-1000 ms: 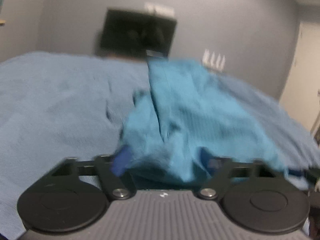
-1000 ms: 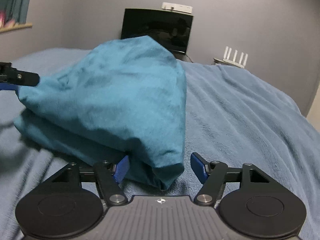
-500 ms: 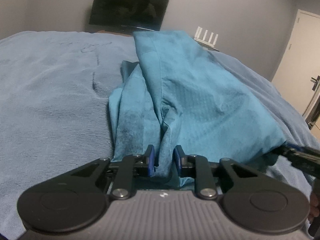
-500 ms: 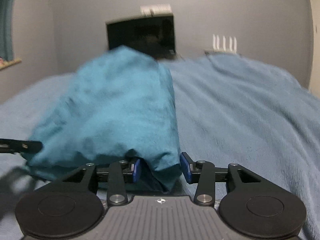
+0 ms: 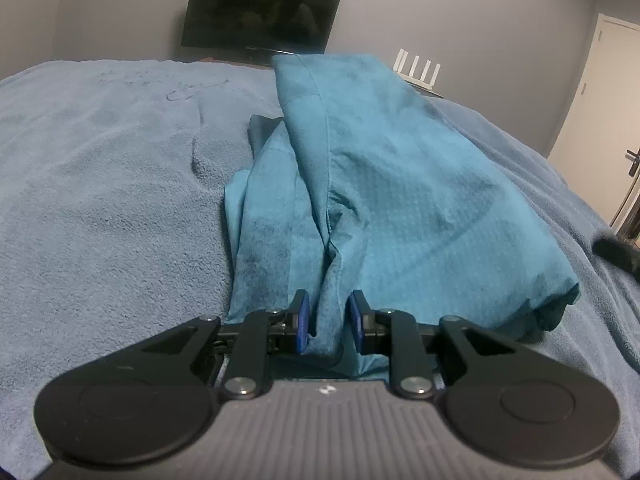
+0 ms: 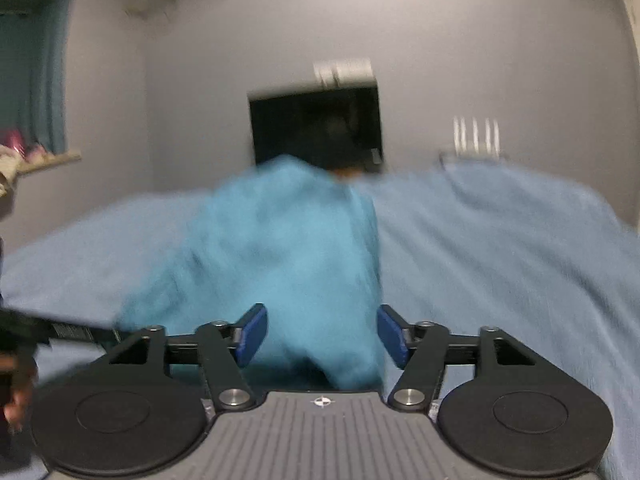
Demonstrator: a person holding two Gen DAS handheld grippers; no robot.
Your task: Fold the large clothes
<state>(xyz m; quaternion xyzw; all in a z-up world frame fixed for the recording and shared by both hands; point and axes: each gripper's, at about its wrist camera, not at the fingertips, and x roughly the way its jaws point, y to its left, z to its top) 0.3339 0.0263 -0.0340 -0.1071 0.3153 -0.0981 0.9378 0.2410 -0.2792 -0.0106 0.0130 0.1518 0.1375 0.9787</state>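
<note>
The left gripper (image 5: pixel 328 322) pinches the near edge of the rumpled teal fabric garment (image 5: pixel 392 196). The right gripper (image 6: pixel 322 334) has just been opening, cloth seemingly loose between its jaws; bare blue fleece blanket (image 5: pixel 104 184) lies leftward.

We note the garment (image 5: pixel 400 184) as thin teal cloth, matt, with a fine dotted weave and a stitched seam. The blanket (image 5: pixel 104 184) under it is thick, fuzzy, grey-blue pile, rough-looking. The left gripper (image 5: pixel 327 322) has matt black plastic links, blue pads, shiny metal pivot pins and a ribbed grey body. The TV (image 5: pixel 260 20) screen is glossy black; wall (image 5: pixel 460 12) smooth, matt.
</note>
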